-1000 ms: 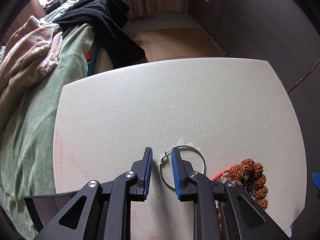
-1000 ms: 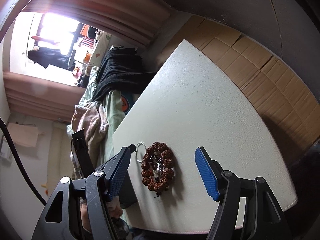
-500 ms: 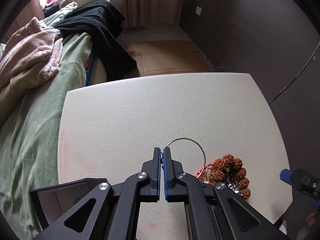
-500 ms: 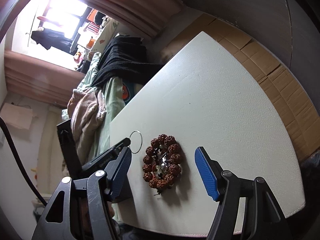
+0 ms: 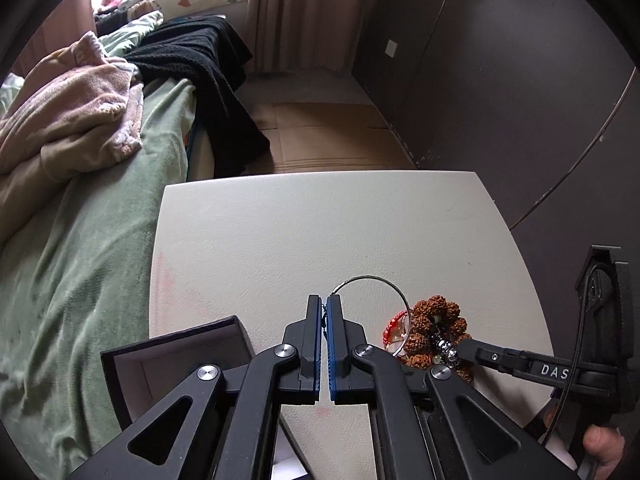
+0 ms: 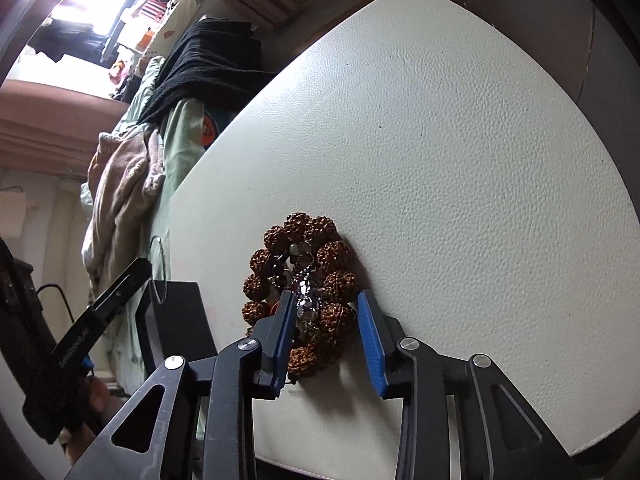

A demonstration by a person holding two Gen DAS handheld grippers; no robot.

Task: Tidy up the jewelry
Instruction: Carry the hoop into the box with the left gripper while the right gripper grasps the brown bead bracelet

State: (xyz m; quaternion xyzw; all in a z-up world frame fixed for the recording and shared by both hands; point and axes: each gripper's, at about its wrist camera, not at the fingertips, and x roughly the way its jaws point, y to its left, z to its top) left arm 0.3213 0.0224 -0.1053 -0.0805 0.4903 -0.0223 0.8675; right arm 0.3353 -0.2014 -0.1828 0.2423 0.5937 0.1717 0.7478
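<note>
Pebbled matt tabletop (image 6: 460,152); knobbly beads (image 6: 336,254)

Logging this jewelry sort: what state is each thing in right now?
Left tool: shut on thin silver hoop, lifted.
Right tool: open, straddling brown knobbly bead bracelet.
Bracelet: lying on white table.
Black jewelry box: open.

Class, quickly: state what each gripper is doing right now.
Left gripper: shut on the thin silver wire hoop.
Right gripper: open, jaws straddling the brown knobbly seed-bead bracelet on the white table.
</note>
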